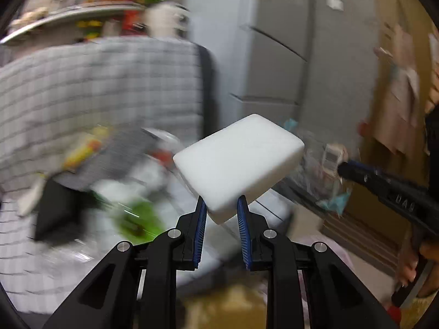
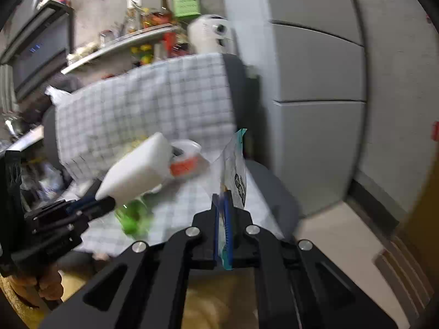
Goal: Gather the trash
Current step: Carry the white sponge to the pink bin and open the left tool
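Observation:
My left gripper [image 1: 221, 206] is shut on a corner of a white foam block [image 1: 238, 159], which juts up and forward from the blue pads; the same foam block [image 2: 137, 170] shows at the left of the right wrist view, beyond the left gripper [image 2: 105, 204]. My right gripper [image 2: 222, 205] is shut on a flat clear plastic wrapper with teal edges [image 2: 233, 170], standing upright between its pads. That wrapper [image 1: 329, 170] and the right gripper [image 1: 344, 168] appear at the right of the left wrist view. Both views are blurred.
A checked cloth [image 2: 153, 101] covers a seat and its back. On it lie a green item [image 2: 134, 216] and a white container with an orange band [image 2: 186, 156]. A grey fridge [image 2: 315, 82] stands at the right, a cluttered shelf [image 2: 123, 41] behind.

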Tool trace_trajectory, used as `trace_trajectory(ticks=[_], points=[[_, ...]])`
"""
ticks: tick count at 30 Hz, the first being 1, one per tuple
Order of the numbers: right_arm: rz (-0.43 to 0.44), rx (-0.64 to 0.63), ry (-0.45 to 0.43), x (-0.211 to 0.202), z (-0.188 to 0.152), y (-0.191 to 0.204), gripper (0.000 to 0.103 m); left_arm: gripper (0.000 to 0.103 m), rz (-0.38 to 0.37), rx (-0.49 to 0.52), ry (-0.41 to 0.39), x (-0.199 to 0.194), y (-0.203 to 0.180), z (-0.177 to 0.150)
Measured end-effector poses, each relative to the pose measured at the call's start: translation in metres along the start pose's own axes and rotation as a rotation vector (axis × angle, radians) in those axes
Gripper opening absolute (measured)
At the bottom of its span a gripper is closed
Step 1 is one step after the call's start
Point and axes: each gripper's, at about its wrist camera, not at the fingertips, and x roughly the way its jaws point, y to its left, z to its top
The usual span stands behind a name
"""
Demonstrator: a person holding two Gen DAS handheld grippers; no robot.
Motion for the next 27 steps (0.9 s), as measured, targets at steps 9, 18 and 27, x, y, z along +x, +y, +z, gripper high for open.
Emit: trace_trajectory(ticks=[9, 18, 27], points=[[-0.2, 0.173, 0.059, -0.053, -0.052, -0.087, 0.004, 0.024, -0.192, 0.238, 0.259, 0.07, -0.118, -0.047], [-0.222, 0.305, 0.138, -0.027, -0.088, -0.136, 0.005, 0.032, -0.259, 0.31, 0.429, 0.15, -0.165, -0.078], [-0.223, 0.383, 0.283, 0.011, -0.119, -0.156, 0.016, 0.047, -0.251, 0.263, 0.469, 0.174, -0.156, -0.08]])
